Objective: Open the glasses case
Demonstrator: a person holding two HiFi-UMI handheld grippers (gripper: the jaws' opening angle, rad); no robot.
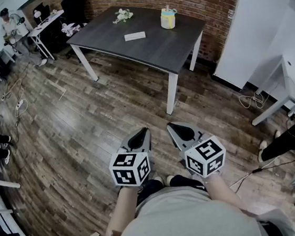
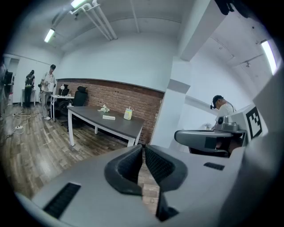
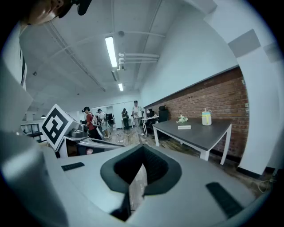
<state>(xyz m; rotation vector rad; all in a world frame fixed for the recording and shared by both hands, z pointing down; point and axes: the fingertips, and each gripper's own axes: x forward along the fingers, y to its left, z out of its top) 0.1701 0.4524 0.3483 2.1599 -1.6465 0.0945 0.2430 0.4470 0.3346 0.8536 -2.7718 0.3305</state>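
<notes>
The glasses case is a flat white box lying on the dark grey table across the room; it also shows as a small white slab in the left gripper view and the right gripper view. Both grippers are held close to my body over the wooden floor, far short of the table. My left gripper has its jaws together with nothing between them, as its own view confirms. My right gripper is likewise shut and empty.
A yellow lidded cup and a small bunch of white flowers stand on the same table. White desks with people fill the far left. Cables trail on the floor. A white partition and a seated person are at right.
</notes>
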